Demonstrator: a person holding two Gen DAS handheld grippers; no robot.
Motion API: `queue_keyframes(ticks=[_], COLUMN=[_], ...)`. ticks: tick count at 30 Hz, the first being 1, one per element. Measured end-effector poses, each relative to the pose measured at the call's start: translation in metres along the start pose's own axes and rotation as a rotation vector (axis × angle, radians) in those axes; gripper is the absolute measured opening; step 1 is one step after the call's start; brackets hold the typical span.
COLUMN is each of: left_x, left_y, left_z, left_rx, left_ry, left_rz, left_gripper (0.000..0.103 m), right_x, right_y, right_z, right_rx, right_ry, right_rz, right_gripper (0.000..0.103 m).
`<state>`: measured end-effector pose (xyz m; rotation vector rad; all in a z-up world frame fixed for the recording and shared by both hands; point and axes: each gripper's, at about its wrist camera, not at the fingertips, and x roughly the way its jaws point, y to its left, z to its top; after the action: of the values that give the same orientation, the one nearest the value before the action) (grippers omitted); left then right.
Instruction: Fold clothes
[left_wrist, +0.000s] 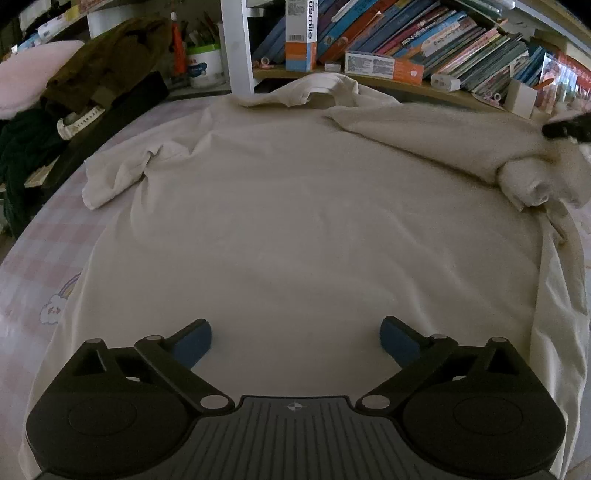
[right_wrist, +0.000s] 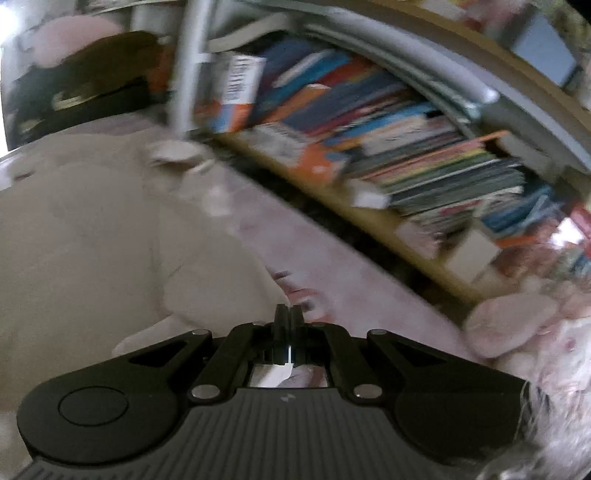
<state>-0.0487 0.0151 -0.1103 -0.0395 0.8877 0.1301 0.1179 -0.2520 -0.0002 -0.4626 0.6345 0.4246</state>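
A cream T-shirt (left_wrist: 295, 221) lies spread flat on the pink checked sheet (left_wrist: 44, 240), collar (left_wrist: 325, 88) toward the bookshelf. My left gripper (left_wrist: 295, 332) hovers low over the shirt's near part, jaws wide open with only flat cloth below. The shirt's right sleeve (left_wrist: 528, 181) is bunched and raised at the right edge, where my right gripper (left_wrist: 565, 127) shows as a dark tip. In the blurred right wrist view the right gripper (right_wrist: 289, 314) is shut, with a strip of pale cloth under its fingers and the shirt (right_wrist: 92, 240) stretching away to the left.
A low bookshelf (left_wrist: 424, 44) packed with books runs along the far side. A brown garment (left_wrist: 110, 55), a pink pillow (left_wrist: 29, 74) and a white watch (left_wrist: 77, 122) sit at the far left. A pink plush toy (right_wrist: 517, 328) lies right of the right gripper.
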Motion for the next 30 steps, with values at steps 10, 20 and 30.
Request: queue_keyframes(ticks=[10,20,30], left_x=[-0.008,-0.023,-0.029], left_y=[0.0,0.001,-0.026], left_z=[-0.009,-0.023,-0.012], left_rx=[0.009,0.075,0.215], left_ry=[0.016,0.025,0.037], left_rz=[-0.013,-0.07,-0.135], left_gripper=[0.1,0.1,0.1], right_x=[0.073,0.113,0.046], right_y=[-0.111,-0.119,-0.107], right_z=[0.031,-0.012,-0.014], right_rx=[-0.038,-0.043,0.16], right_ry=[0.094,0.316,0.163], right_rz=[-0.325,-0.401,-0.257], right_gripper=[0.001,0.001,0.036])
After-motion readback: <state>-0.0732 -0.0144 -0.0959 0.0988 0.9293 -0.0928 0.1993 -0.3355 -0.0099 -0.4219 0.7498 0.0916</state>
